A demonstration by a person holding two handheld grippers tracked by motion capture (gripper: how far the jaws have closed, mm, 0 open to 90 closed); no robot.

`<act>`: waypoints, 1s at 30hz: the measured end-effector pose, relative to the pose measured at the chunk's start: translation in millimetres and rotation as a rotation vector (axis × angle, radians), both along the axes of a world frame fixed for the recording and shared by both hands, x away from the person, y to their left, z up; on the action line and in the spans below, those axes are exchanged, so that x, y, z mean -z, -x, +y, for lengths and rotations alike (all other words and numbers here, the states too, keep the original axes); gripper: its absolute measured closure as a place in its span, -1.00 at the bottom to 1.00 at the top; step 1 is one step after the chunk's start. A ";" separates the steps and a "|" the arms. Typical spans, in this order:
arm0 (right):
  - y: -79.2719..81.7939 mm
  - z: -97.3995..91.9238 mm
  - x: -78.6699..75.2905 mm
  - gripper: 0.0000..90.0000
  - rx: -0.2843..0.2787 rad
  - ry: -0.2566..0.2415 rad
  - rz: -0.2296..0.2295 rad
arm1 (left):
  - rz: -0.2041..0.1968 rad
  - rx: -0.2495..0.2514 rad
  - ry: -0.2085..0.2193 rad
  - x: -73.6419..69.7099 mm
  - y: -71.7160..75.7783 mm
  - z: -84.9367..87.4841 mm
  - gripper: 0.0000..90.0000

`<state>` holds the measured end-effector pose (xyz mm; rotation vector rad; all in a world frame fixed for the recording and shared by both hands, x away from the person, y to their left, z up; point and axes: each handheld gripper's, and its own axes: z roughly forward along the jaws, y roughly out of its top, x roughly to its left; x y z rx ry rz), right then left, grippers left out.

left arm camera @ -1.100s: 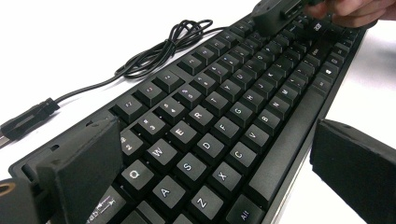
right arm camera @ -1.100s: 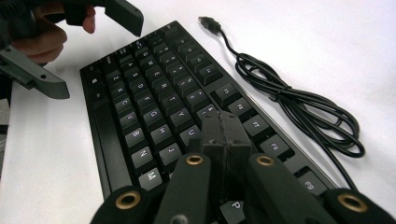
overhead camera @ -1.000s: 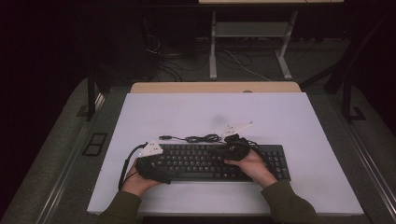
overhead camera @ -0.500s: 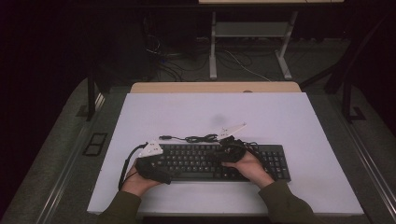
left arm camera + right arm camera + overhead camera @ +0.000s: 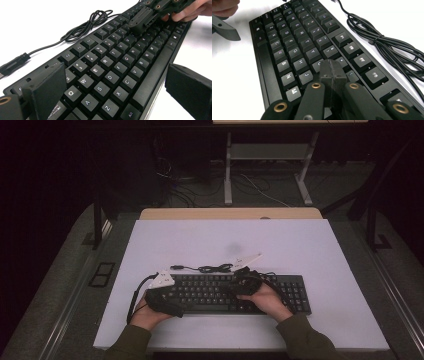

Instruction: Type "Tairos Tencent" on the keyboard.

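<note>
White tabletop (image 5: 310, 255) is seen from the high view, with a dark floor and metal frames behind it. A black keyboard (image 5: 220, 292) lies flat near the front edge of the table, long side toward the person. Its black cable (image 5: 207, 268) is bundled on the table just behind the keyboard's rear edge, the plug lying to the left.

The left gripper (image 5: 167, 302) is held at the keyboard's left end. In the left gripper view its jaws are spread wide, one pad (image 5: 48, 88) over the rear key rows and the other beyond the front edge; no pressing contact on the keyboard is made out.

The right gripper (image 5: 246, 282) is held over the middle of the keyboard. In the right gripper view its jaws are pressed together with nothing between them, the joined tip (image 5: 332, 72) set down among the keys near the J key; whether a key is depressed cannot be told.
</note>
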<state>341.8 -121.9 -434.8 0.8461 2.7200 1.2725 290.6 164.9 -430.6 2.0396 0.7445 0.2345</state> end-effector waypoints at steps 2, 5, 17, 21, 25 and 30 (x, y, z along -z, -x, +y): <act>0.0 0.0 0.1 0.98 0.000 0.000 0.000 | 0.001 0.000 0.000 0.2 0.0 0.0 -0.93; 0.1 0.6 1.0 0.98 0.004 0.002 0.001 | 0.000 0.000 -0.001 0.1 0.1 0.0 -0.93; 0.3 0.5 1.6 0.97 0.003 -0.007 0.009 | -0.001 0.001 -0.001 0.0 0.2 0.1 -0.92; -0.3 -1.3 0.3 0.95 0.000 -0.010 0.004 | 0.000 0.003 -0.003 0.2 0.1 0.1 -0.91; -1.0 -2.9 0.1 0.88 0.006 -0.016 0.001 | -0.001 0.001 -0.001 -0.1 0.4 0.1 -0.91; 0.0 -5.0 -2.7 0.76 0.005 -0.048 -0.008 | -0.003 0.004 -0.004 -0.2 0.6 0.3 -0.89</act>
